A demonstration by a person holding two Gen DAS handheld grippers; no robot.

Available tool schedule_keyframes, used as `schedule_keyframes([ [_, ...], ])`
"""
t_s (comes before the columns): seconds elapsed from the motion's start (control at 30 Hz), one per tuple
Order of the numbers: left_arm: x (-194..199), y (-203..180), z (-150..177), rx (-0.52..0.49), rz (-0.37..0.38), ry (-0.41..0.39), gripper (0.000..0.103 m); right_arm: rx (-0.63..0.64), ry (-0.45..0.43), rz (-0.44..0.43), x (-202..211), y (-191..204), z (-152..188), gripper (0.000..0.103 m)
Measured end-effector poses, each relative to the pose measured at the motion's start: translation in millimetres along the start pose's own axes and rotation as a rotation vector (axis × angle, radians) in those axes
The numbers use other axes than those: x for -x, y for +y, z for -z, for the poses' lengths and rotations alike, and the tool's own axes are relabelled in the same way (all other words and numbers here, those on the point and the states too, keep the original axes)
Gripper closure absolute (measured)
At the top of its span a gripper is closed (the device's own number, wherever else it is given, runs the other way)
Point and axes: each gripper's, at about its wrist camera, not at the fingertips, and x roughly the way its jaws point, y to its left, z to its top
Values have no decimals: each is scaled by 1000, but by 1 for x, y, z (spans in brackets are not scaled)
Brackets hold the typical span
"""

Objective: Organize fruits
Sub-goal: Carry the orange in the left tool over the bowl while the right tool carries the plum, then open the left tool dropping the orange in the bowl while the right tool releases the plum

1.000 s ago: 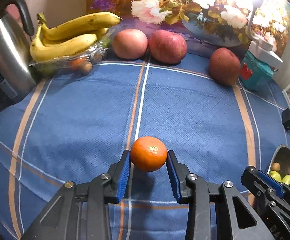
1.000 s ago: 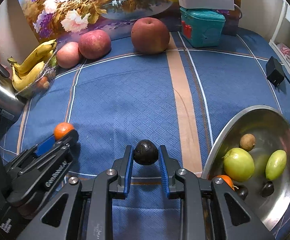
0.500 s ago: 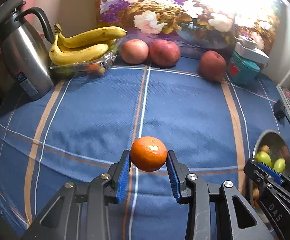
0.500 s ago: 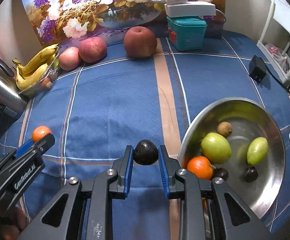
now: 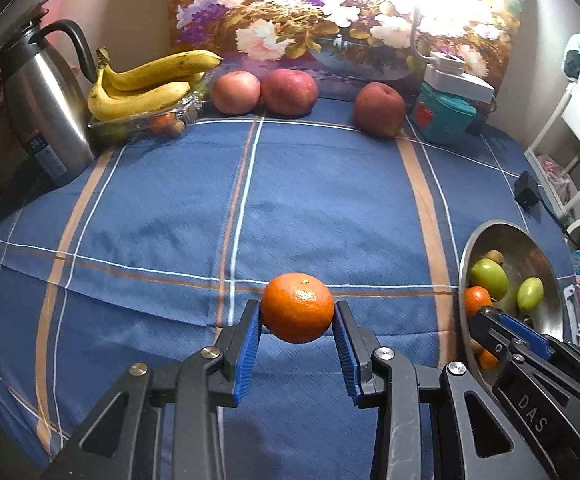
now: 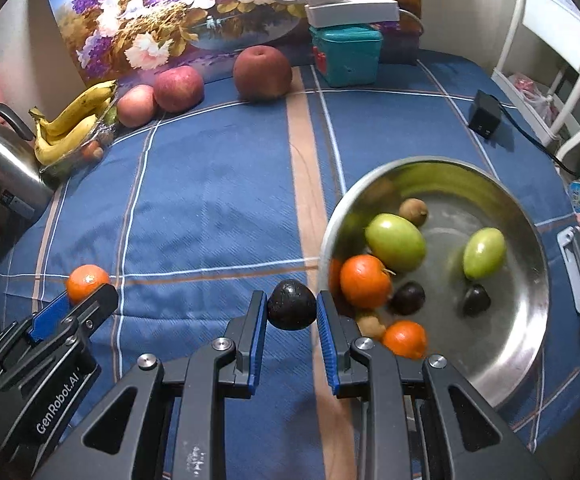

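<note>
Gripping tangerine (image 5: 297, 307) in left gripper (image 5: 296, 334), dark fruit (image 6: 291, 310) in right gripper (image 6: 292, 330); both above blue tablecloth (image 6: 218, 208), steel bowl (image 6: 522, 344) at right edge

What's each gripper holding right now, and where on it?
Left gripper clamps the orange across its middle. Right gripper pinches the dark fruit by its two sides.

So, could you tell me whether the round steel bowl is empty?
Not empty: the round steel bowl holds two green fruits, oranges and small dark fruits.
</note>
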Motion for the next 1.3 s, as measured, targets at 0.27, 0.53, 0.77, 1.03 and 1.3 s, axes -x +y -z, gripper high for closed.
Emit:
schedule_keyframes([
  [0.27, -1, -24, 0, -44, 12, -2, 64, -23, -9, 7, 8, -18, 4, 77],
  [0.53, 0, -62, 2, -111, 80, 0, 64, -71, -2, 65, 5, -49, 1, 77],
  [0.77, 1, -108, 11, -210, 153, 2, 64, -165, 6, 115, 6, -93, 2, 77],
  [1.03, -3, -140, 19, -290, 175, 0, 64, -233, 4, 126, 12, -123, 5, 76],
  [1.3, -8, -147, 23, -314, 184, 0, 64, -243, 15, 127, 10, -128, 7, 76],
])
